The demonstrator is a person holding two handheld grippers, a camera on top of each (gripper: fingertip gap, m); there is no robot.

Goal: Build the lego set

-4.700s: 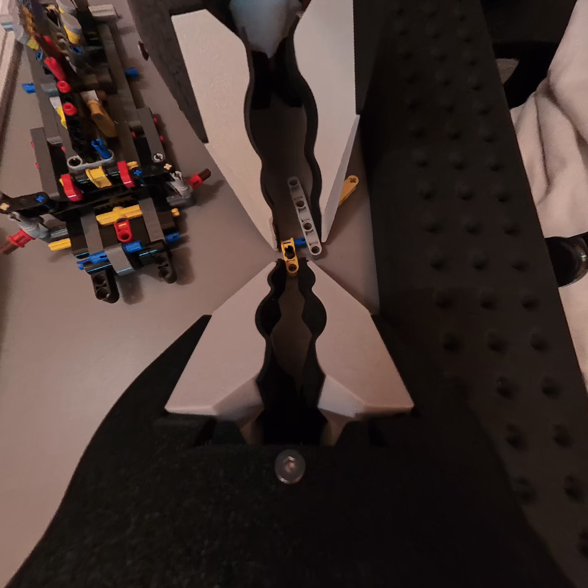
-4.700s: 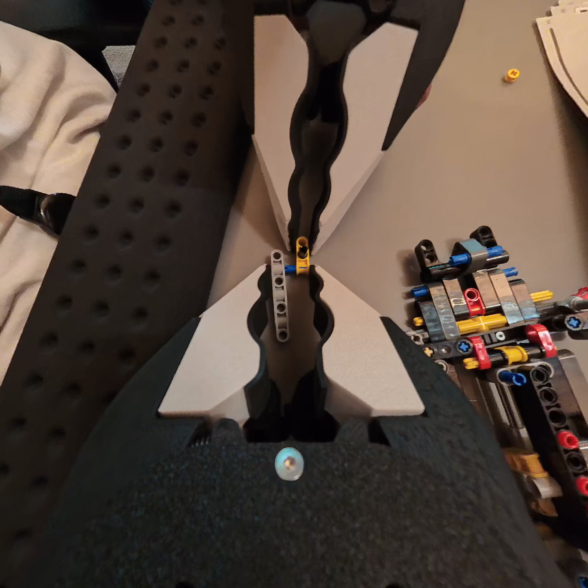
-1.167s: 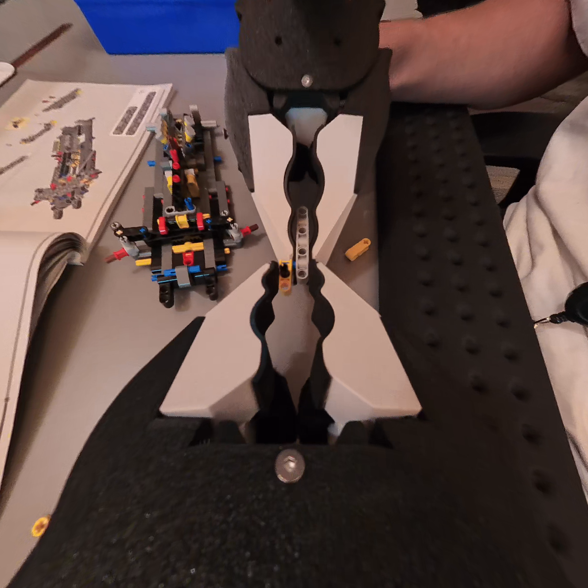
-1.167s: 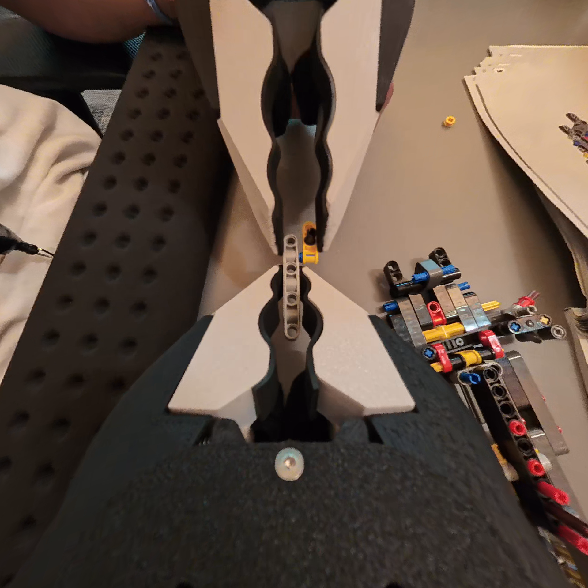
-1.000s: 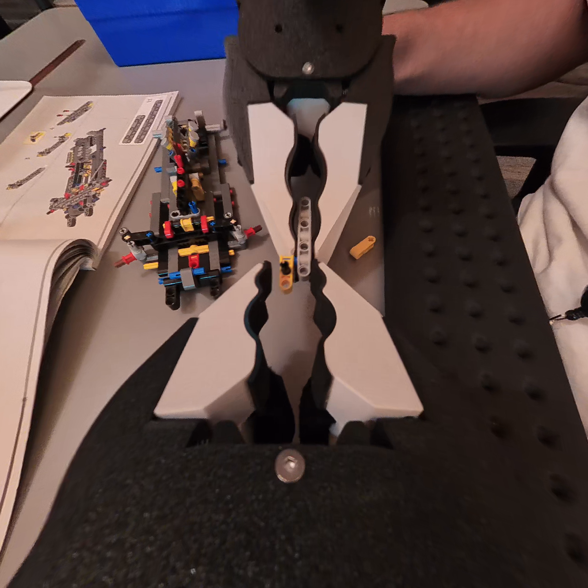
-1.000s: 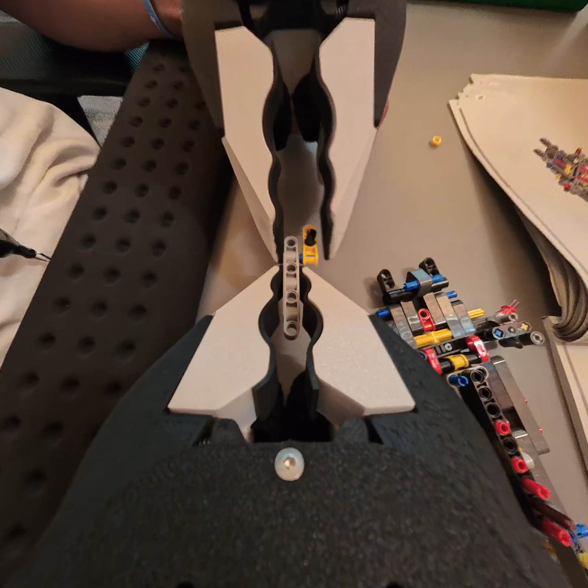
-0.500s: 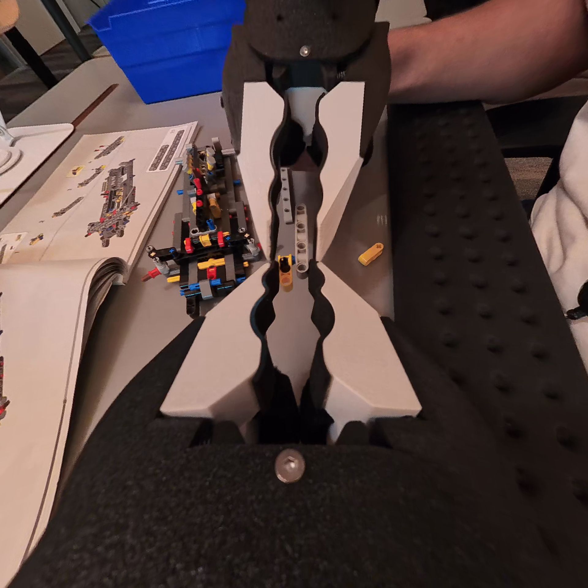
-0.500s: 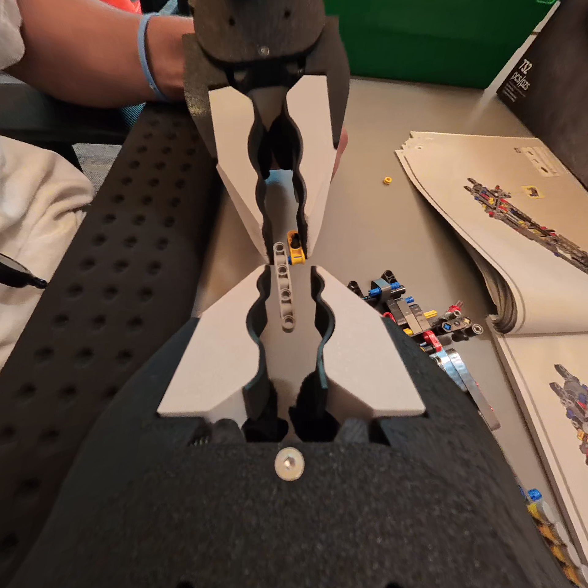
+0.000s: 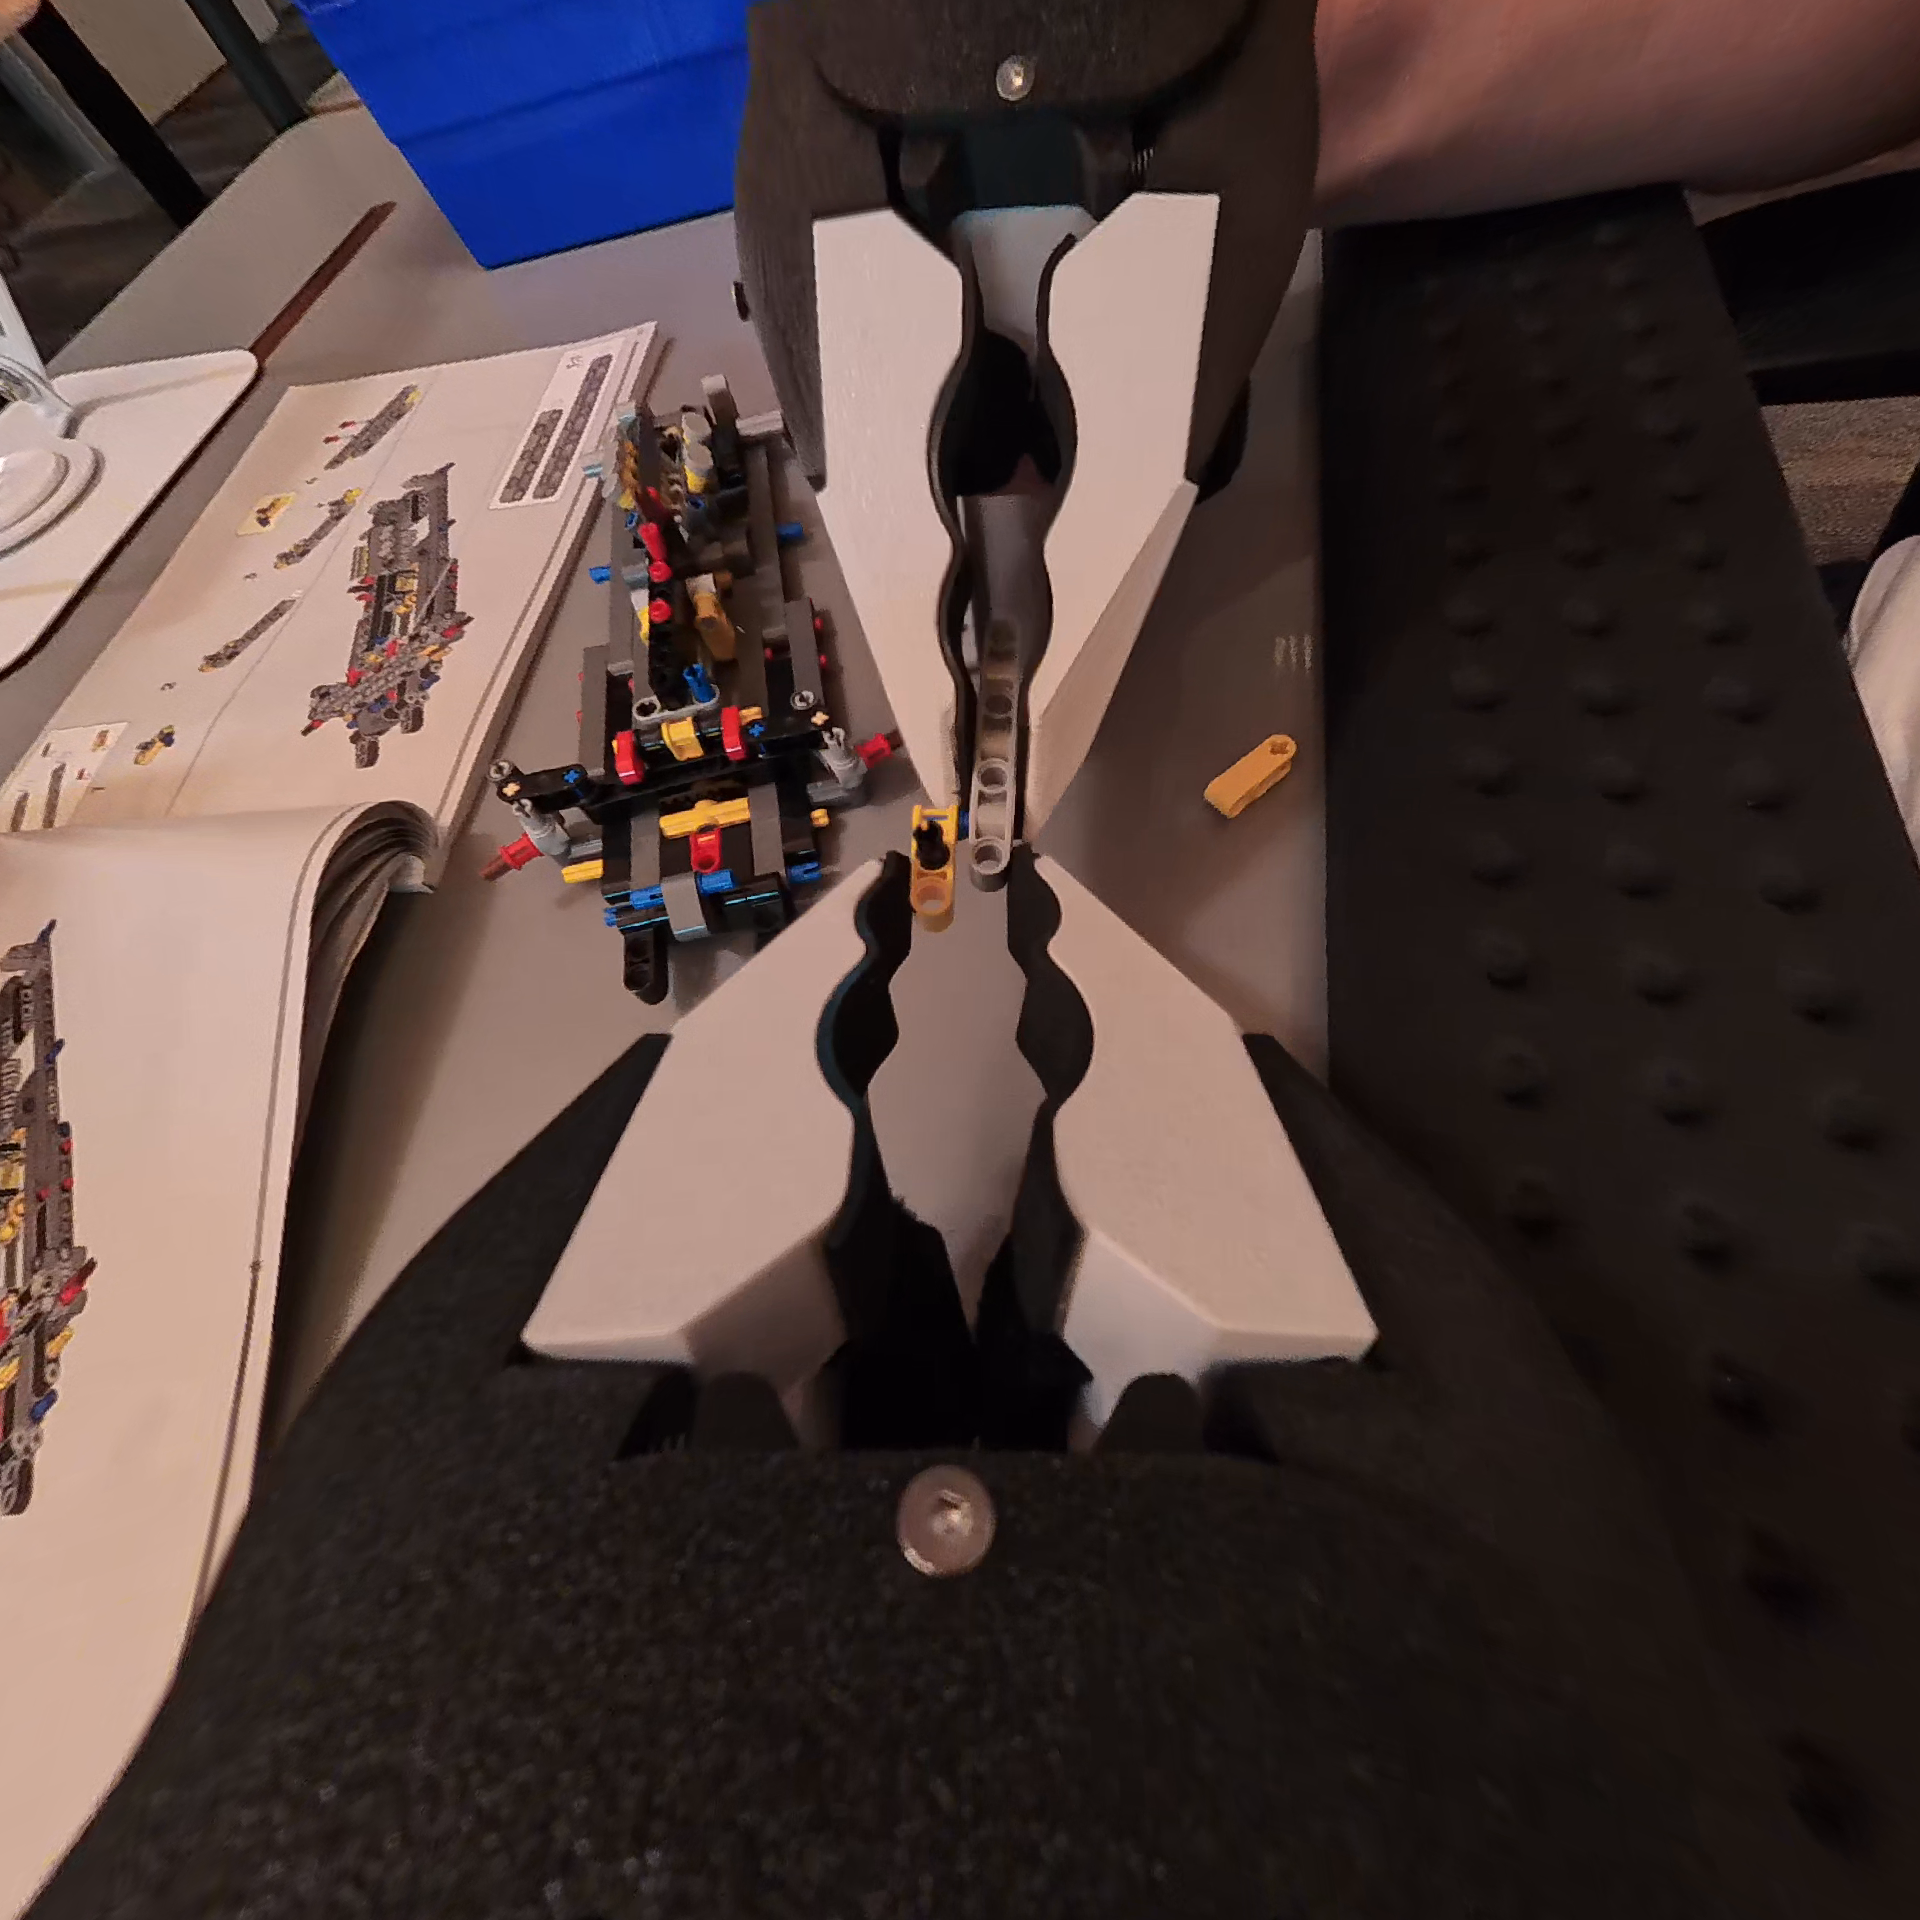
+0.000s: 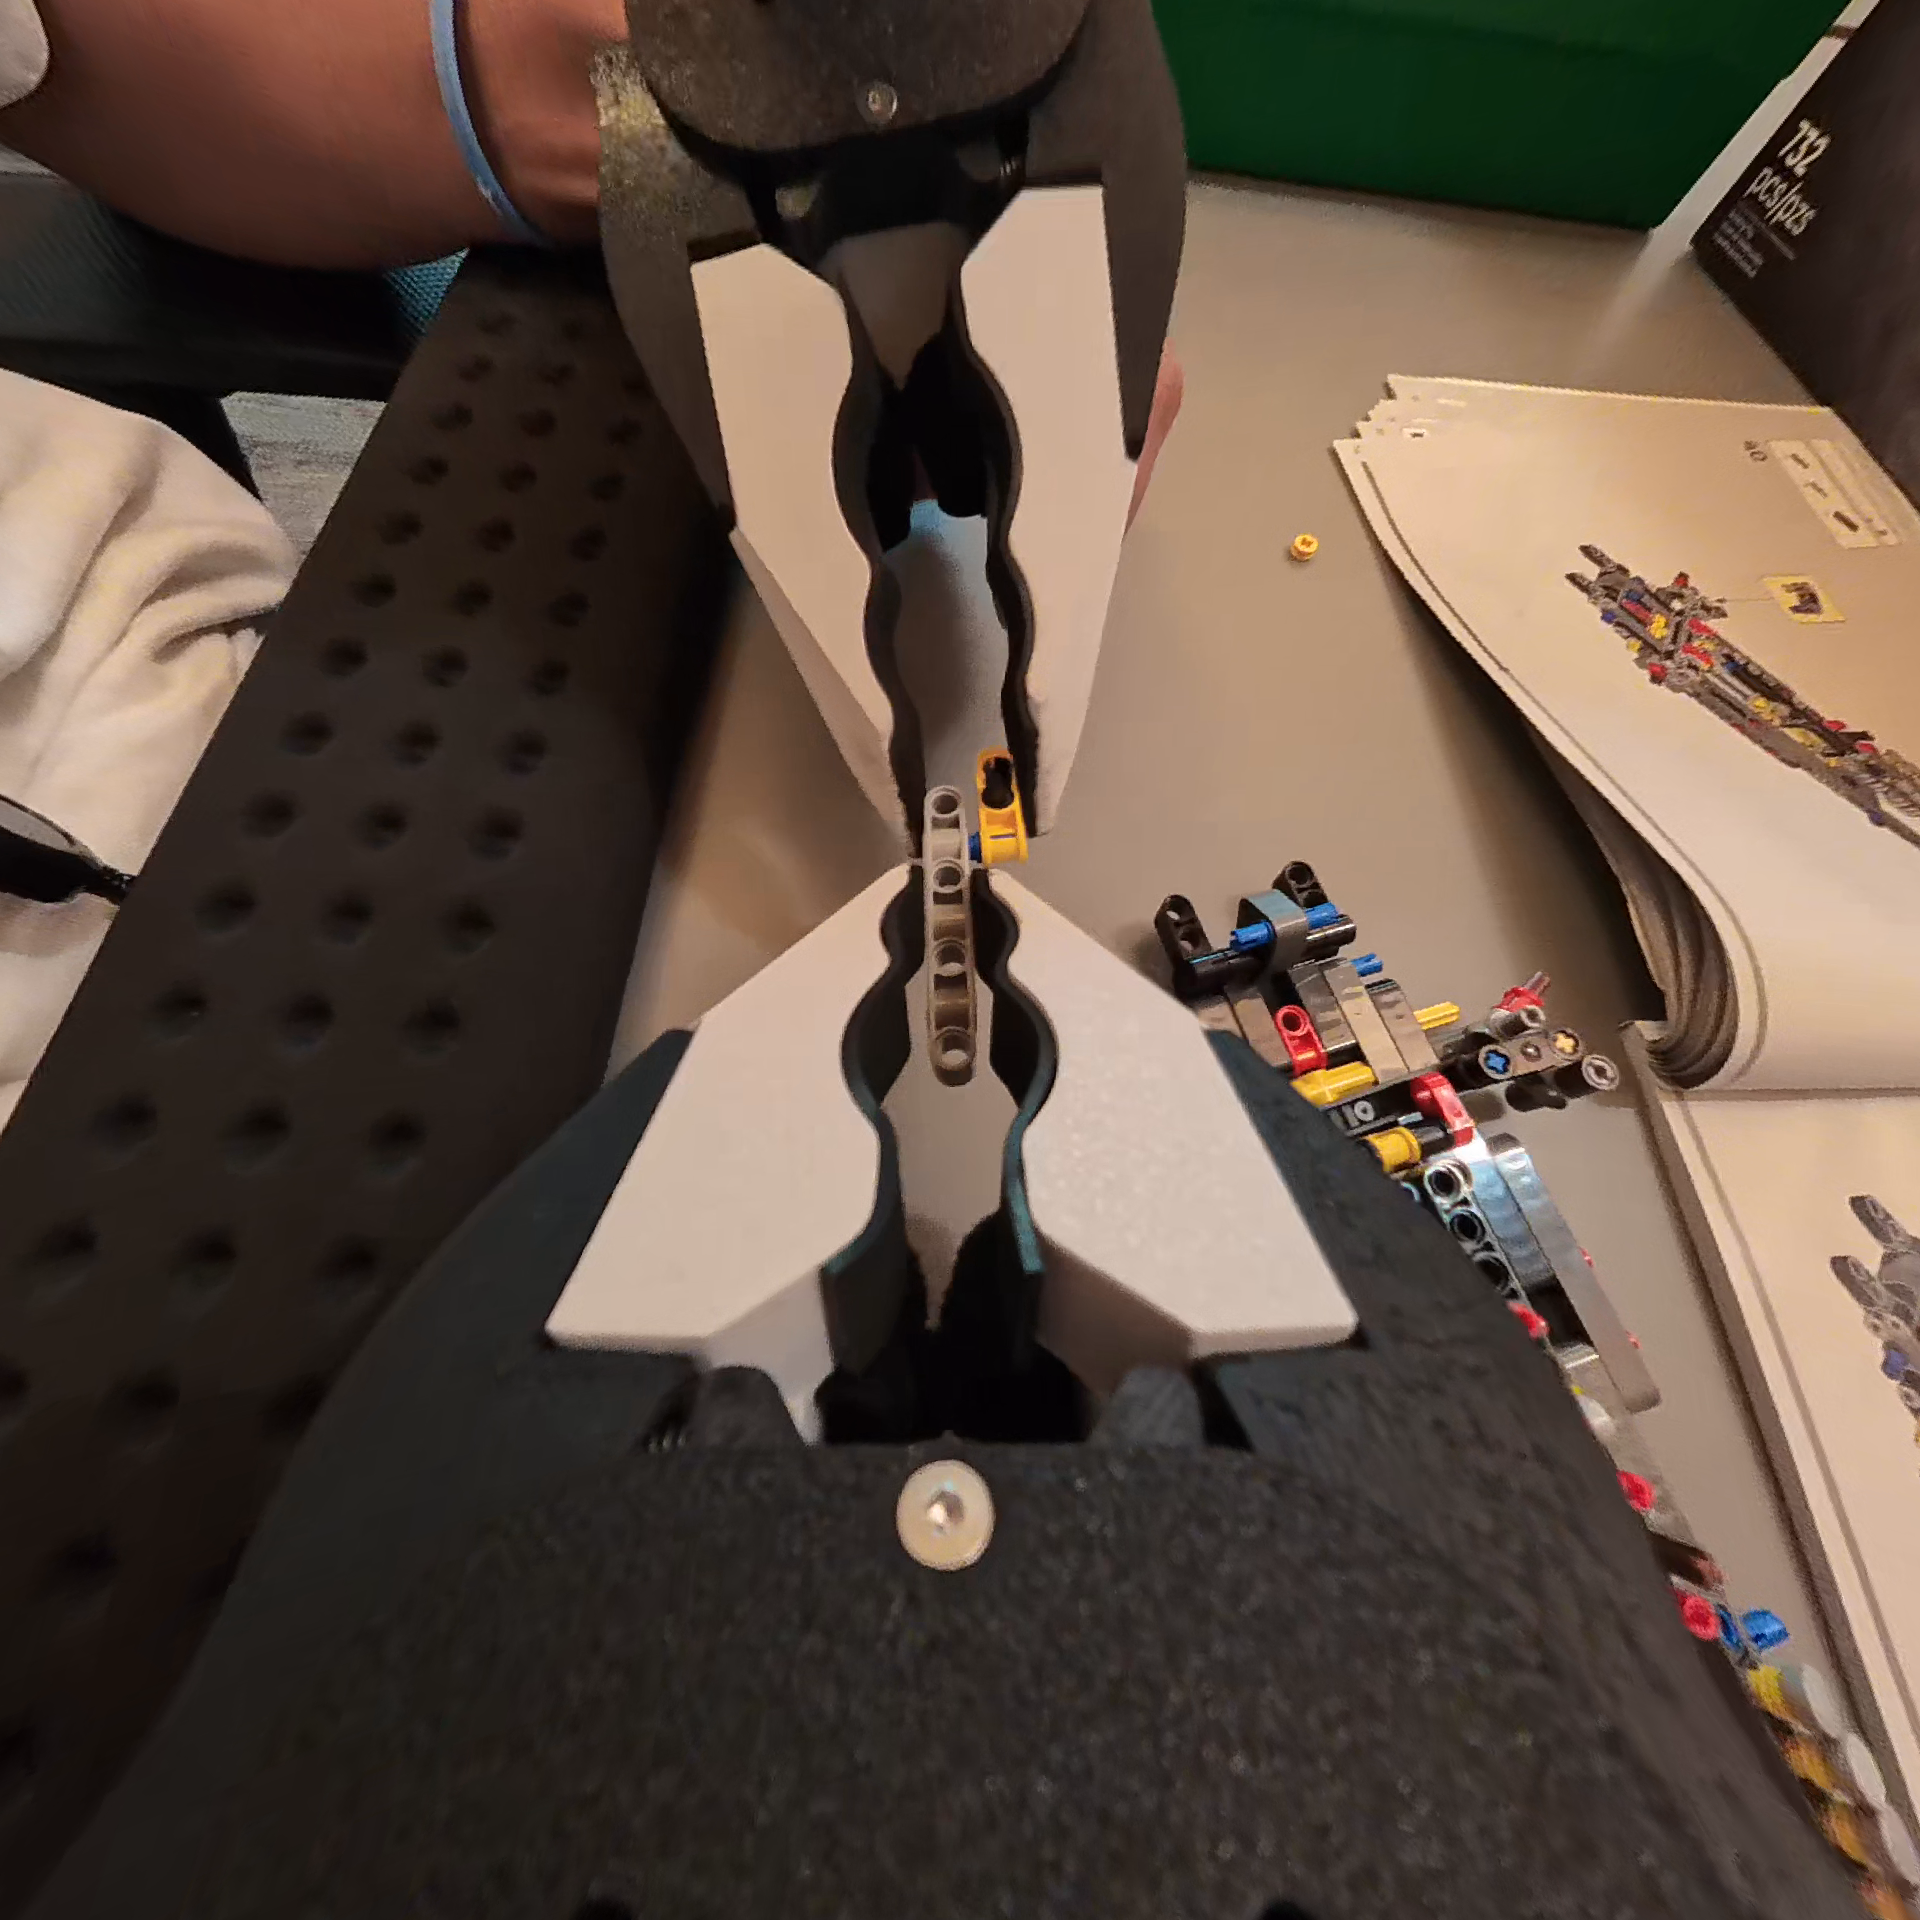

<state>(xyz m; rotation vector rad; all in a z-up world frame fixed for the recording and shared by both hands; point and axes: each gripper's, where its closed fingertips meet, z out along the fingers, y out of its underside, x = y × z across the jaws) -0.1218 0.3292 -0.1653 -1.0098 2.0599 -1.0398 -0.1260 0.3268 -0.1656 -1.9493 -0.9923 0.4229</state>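
My right gripper [image 10: 956,883] is shut on a light grey holed beam [image 10: 948,966] and holds it end-on above the table. A small yellow connector [image 9: 933,868] sits on the beam's far end, joined to it by a blue pin [image 10: 975,844]. My left gripper [image 9: 956,862] faces the right one tip to tip. Its jaws sit snug around the connector and the beam's end [image 9: 992,821] together. The left gripper also shows in the right wrist view [image 10: 971,821], and the right gripper in the left wrist view [image 9: 992,800].
The partly built model [image 9: 696,748] lies on the grey table beside an open instruction booklet [image 9: 312,644]. A loose yellow connector [image 9: 1250,774] lies near a black dimpled pad [image 9: 1610,831]. A blue bin [image 9: 582,104], a green bin [image 10: 1455,94] and a black box [image 10: 1829,208] stand behind. Left and right tips are no more than a few centimetres apart.
The left jaws let go of the yellow connector, spread, then narrowed again around connector and beam end. Both grippers tipped up, so more of the table shows.
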